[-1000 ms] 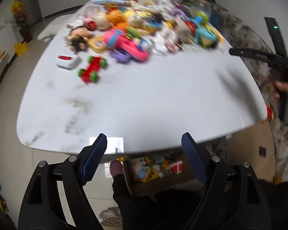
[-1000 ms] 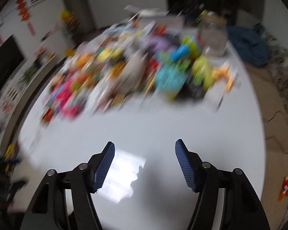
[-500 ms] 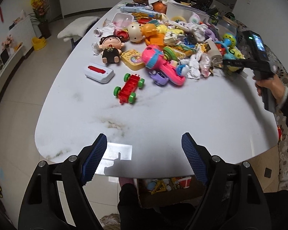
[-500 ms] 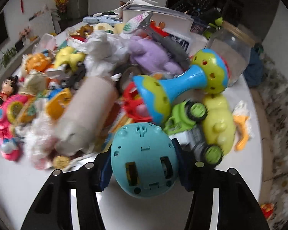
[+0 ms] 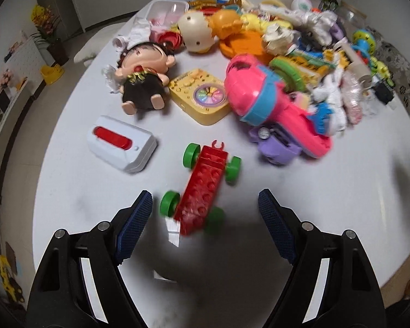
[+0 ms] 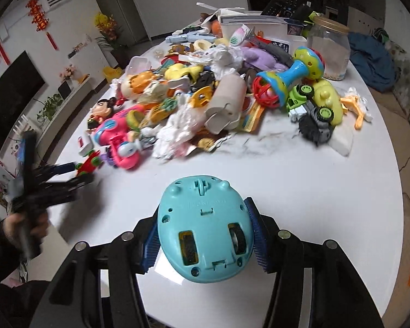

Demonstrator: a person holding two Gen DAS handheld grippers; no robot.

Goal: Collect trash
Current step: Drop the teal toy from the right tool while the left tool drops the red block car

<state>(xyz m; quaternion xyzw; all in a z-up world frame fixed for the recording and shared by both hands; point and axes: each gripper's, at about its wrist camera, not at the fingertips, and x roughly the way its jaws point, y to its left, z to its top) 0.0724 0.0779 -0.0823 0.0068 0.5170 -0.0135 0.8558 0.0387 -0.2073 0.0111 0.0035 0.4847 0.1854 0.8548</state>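
My right gripper [image 6: 203,242] is shut on a round turquoise toy [image 6: 205,229], held above the near part of the white table [image 6: 300,180], underside with wheels facing me. My left gripper [image 5: 205,211] is open, its blue pads either side of a red brick car with green wheels [image 5: 202,188]; the pads do not touch it. The left gripper also shows blurred at the left of the right wrist view [image 6: 65,175]. Crumpled white tissues [image 6: 175,128] and a cardboard roll [image 6: 227,104] lie in the toy pile.
A dense pile of toys covers the far half of the table: a doll [image 5: 142,79], white box with red button [image 5: 120,143], yellow toy [image 5: 202,98], pink toy [image 5: 270,106], rattle [image 6: 287,76], green truck [image 6: 311,109], glass jar [image 6: 330,49].
The right gripper closed on the turquoise toy and pulled back from the pile with it. The left gripper moved forward over the table to the red brick car.
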